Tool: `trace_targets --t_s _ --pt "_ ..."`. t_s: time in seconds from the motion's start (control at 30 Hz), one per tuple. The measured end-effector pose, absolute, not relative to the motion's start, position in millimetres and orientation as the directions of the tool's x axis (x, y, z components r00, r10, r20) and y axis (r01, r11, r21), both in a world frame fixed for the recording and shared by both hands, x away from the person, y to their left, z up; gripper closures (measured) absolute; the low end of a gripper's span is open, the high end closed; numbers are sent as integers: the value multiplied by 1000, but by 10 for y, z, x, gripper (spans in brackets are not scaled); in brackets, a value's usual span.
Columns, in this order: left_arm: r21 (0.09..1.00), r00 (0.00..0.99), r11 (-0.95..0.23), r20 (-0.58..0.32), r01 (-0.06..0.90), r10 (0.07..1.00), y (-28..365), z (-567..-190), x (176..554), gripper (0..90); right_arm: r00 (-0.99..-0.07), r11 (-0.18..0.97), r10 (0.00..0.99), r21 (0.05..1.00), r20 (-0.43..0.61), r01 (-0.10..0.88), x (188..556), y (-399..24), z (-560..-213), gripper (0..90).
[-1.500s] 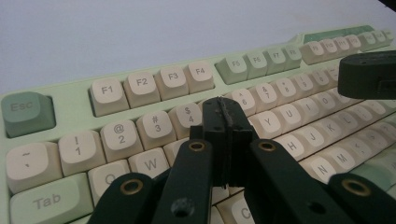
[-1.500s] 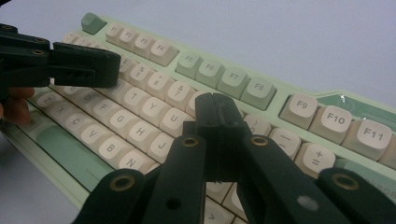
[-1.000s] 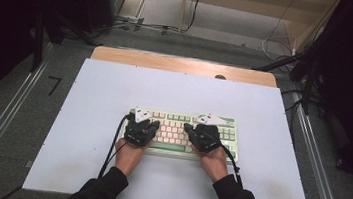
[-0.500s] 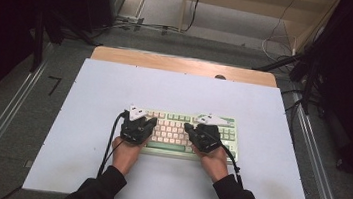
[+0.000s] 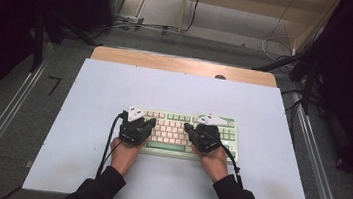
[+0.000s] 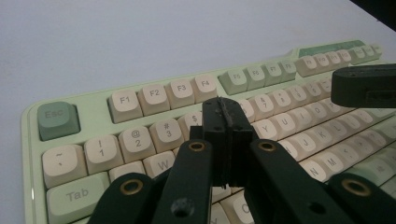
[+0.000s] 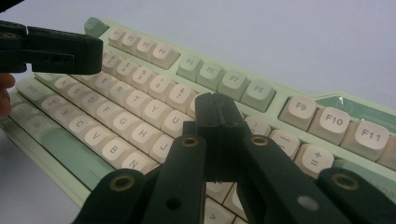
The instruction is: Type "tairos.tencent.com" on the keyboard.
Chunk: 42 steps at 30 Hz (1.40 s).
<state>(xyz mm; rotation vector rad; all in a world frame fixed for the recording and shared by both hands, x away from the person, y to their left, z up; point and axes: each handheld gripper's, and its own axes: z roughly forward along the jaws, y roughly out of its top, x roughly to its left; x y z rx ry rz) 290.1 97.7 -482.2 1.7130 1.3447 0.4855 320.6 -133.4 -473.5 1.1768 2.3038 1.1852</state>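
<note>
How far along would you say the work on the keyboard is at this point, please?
Done: both grippers sit over the keyboard with jaws shut, as if to poke keys. In hand: the left gripper hangs above the number row near the 4 key; the right gripper hangs near the 8 and 9 keys. No key looks pressed down, so the pressing itself seems left.

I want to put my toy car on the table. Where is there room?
Lots of bare white table lies left of the keyboard, right of it out to the edge, and behind it up to the wooden strip. It is crowded at the keyboard, where the left tool and right tool sit shut over the keys.
</note>
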Motion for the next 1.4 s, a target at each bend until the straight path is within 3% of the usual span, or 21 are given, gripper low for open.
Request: trace_targets --t_s 1.4 --pt "814 340 -35 -203 581 918 1055 -4832 2815 900 -612 325 785 779 95 537 3218 -1347 -4741 876"
